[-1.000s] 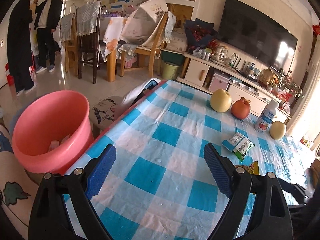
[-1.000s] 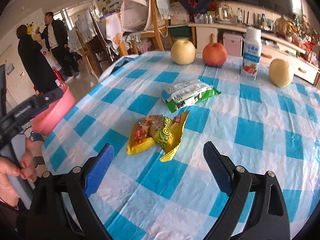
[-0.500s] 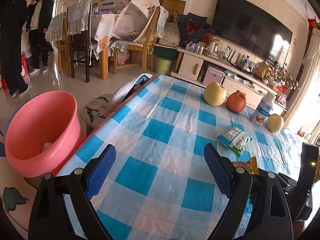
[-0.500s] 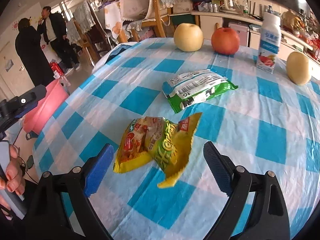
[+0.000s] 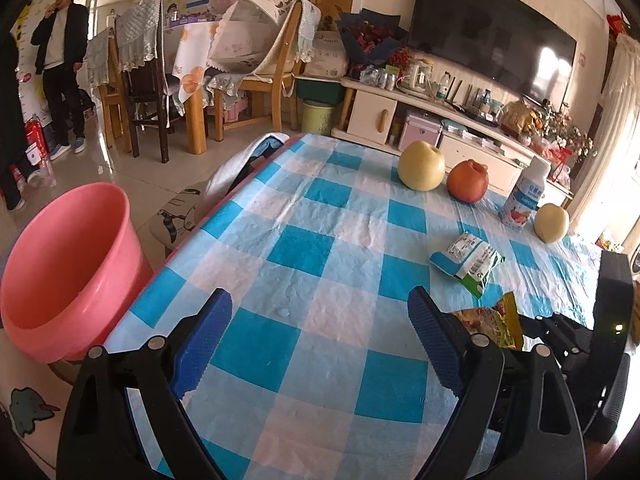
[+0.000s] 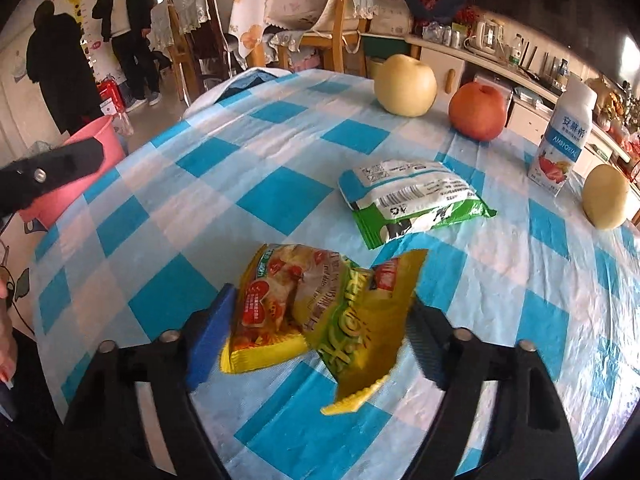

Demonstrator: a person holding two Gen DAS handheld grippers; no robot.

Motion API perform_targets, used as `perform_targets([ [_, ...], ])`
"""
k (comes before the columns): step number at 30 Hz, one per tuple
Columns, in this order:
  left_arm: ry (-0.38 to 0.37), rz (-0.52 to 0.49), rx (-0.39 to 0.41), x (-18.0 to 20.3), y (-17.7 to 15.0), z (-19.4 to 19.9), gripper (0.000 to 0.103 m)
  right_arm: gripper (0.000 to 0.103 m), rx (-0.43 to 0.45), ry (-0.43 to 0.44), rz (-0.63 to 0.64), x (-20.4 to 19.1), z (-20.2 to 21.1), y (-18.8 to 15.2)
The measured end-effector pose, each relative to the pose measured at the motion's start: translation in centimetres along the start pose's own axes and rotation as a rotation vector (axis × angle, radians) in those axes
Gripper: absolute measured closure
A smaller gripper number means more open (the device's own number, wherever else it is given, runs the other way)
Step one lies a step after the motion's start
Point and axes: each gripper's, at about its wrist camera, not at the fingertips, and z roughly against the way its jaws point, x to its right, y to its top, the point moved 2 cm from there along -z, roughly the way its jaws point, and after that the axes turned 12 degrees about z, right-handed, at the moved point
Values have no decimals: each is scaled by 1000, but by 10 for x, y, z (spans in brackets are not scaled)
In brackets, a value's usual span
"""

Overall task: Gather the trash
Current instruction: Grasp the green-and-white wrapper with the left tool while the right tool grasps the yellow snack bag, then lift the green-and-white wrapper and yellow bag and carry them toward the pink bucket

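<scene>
Closing on the yellow snack wrapper (image 6: 320,312), the right gripper (image 6: 320,332) brackets it on the checked worktop (image 6: 280,200).

Its fingers (image 6: 212,332) are narrowing with the crumpled wrapper between them; whether the pads press it yet is hard to tell, and the right finger is blurred. The left gripper (image 5: 320,344) hangs wide open over bare cloth, holding nothing. Beyond lies the green-and-white wrapper (image 6: 412,200), then two pears, an apple and a drink bottle. The pink bin (image 5: 68,272) stands beside the worktop's left edge, its inside partly hidden.
</scene>
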Motion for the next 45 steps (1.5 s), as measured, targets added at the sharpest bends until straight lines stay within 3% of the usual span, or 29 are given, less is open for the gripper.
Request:
perform_targets([
  [7,10,-21,-16,3,-2,-6,14,43,30,46,-51,11,11,-7],
  [11,-39,-31,-35,9,-1,-11,14,46,36,55,-84,18,21,-15],
  [16,-189,-105,-109,36,0,-23,14,48,46,56,-164,39,43,-27],
  [21,-324,-281,-173,85,-2,-48,14,49,45,57,-230,54,65,-39],
  [28,-420,-357,-342,140,-8,-112,14,49,30,69,-262,59,66,-44],
  [37,-346,-403,-394,170,-4,-163,14,49,46,120,-271,60,70,-45],
  [40,-308,-471,-360,177,-10,-165,23,49,47,124,-272,61,71,-45],
  [42,-287,-495,-336,179,-12,-165,36,49,50,125,-272,61,72,-45],
  [45,-289,-481,-327,180,-12,-162,49,49,54,123,-273,63,71,-45],
])
